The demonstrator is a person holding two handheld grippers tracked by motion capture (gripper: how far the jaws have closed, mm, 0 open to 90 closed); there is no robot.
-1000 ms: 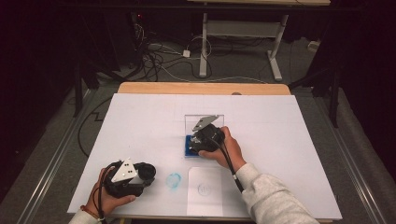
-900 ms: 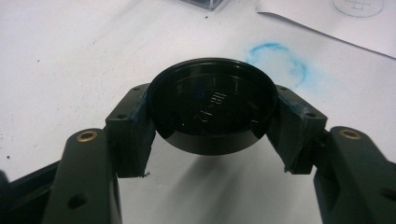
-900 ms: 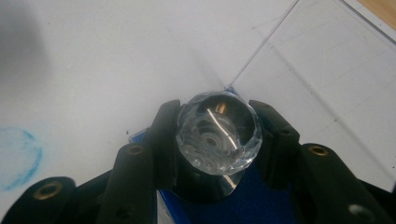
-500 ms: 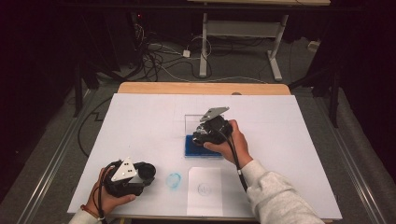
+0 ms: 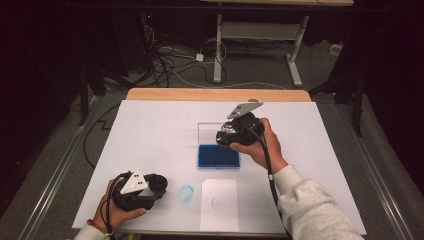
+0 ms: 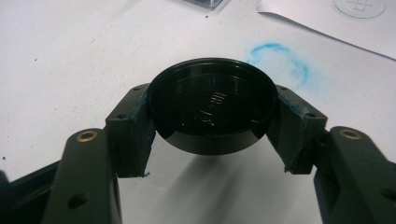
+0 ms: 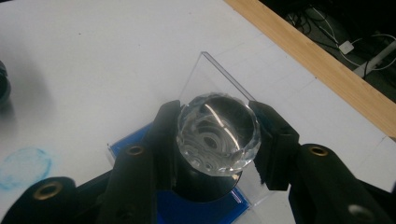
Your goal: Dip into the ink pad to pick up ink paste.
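Right gripper view: clamping jaws of right gripper (image 7: 218, 140) on a crystal-topped stamp (image 7: 218, 132), hovering over blue ink pad (image 5: 218, 156) with clear lid raised. Low left, left gripper (image 6: 212, 122) gripping black round cap (image 6: 212, 105) above white tabletop (image 5: 150, 130), beside blue ring smudge (image 6: 279, 59).

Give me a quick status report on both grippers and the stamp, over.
Left gripper shut on black round cap, low near blue ink ring. Right gripper shut on crystal-topped stamp, above blue ink pad. Nothing in the way.

My left gripper (image 6: 212, 116) clamps a round black lid (image 6: 212, 105) above the white counter (image 6: 70, 56), a blue ring smudge (image 6: 279, 63) just beyond.
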